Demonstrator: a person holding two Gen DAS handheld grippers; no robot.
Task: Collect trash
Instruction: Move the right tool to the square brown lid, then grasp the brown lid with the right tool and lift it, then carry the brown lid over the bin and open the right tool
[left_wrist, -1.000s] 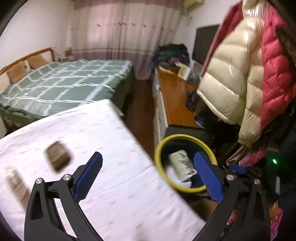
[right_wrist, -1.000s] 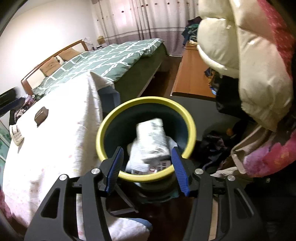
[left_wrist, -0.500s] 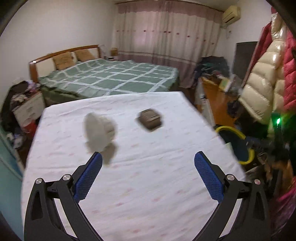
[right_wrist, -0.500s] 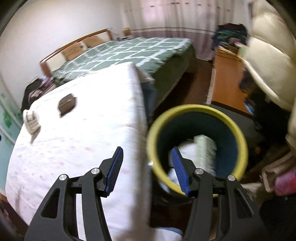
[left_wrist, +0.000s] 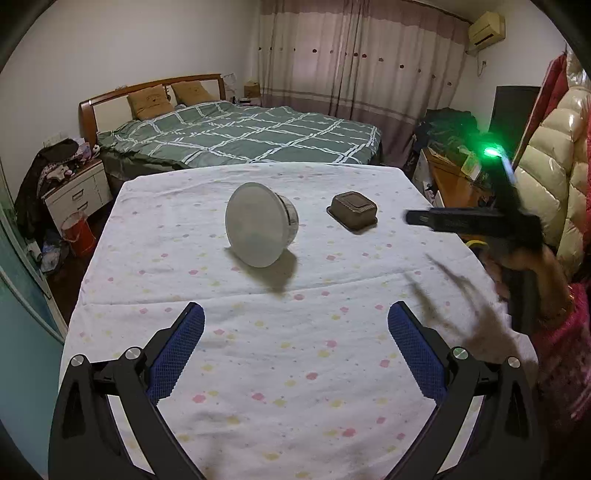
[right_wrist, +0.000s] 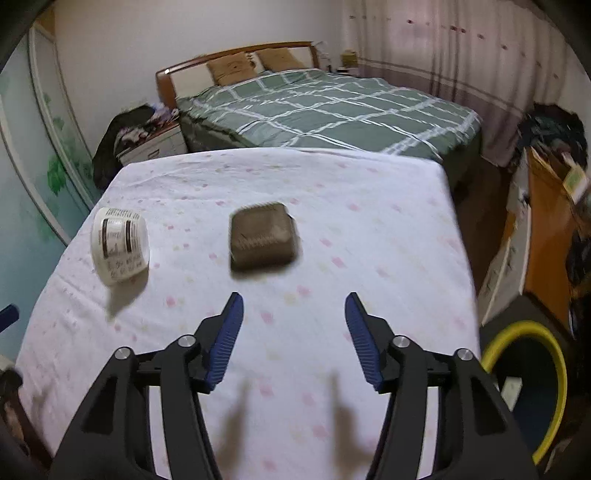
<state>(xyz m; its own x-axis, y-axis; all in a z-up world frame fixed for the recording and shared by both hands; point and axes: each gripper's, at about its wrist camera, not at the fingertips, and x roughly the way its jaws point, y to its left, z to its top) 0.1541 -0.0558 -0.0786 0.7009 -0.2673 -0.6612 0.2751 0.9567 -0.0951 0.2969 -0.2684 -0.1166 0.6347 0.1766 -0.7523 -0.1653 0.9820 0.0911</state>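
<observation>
Both cameras have swung off the bin and back over the table since the earlier frames, so the yellow-rimmed bin with its dropped wrappers no longer fills either view.

From the left wrist, the left gripper (left_wrist: 295, 339) hangs above the near part of the cloth-covered table (left_wrist: 258, 369), its blue pads spread wide with nothing between them. Ahead of it a round white plastic tub (left_wrist: 258, 225) lies tipped on its side, its mouth turned toward the camera. Just right of it, well apart from the pads, sits a small brown tray (left_wrist: 354, 210), seemingly bottom up. Both look like remaining trash, left where they were discarded. At the right edge the right gripper (left_wrist: 480, 221) crosses in, blurred, with a green light glowing above it and a hand (left_wrist: 532, 269) beneath it. No writing reads here.

From the right wrist, the right gripper (right_wrist: 293, 325) is empty and its jaws are opening, pointed roughly at the brown tray (right_wrist: 262, 236), which likely makes it the next pick. The white tub (right_wrist: 120, 245) lies at the far left and shows a printed label with dark bands and small text, too smeared to read; no brand can be made out. The yellow-rimmed bin (right_wrist: 532, 332) stands on the floor off the table's right corner, close enough for a short carry.
</observation>
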